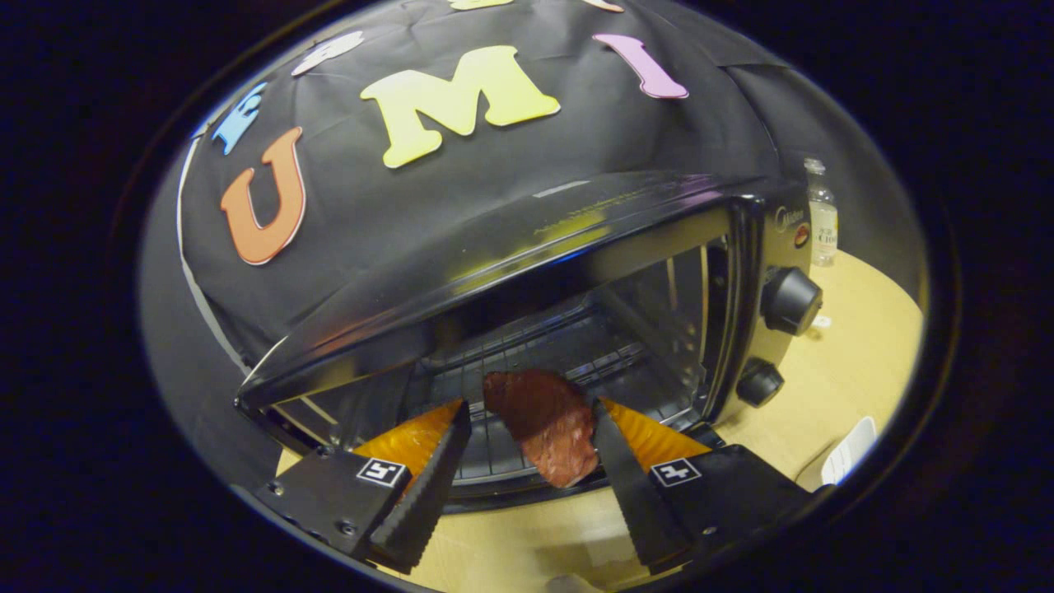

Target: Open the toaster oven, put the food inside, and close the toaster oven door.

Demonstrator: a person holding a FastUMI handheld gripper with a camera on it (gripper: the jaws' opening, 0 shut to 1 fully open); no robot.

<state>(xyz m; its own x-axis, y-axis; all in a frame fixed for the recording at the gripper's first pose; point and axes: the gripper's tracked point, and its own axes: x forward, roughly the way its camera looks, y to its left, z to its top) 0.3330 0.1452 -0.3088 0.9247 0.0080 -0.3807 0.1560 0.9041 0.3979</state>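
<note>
1. We are seeing the toaster oven [576, 313] standing open on the surface [856, 371].
2. Our hand-held gripper [531, 420] is spread open; the meat [543, 424] is lying between its fingers, at the rack's near edge.
3. We are still needing to close the door.

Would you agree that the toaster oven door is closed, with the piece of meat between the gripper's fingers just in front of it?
Not quite: the gripper view shows the toaster oven open, its wire rack visible inside. The rest holds: the piece of meat sits between the fingers of the gripper, just in front of it.
</note>
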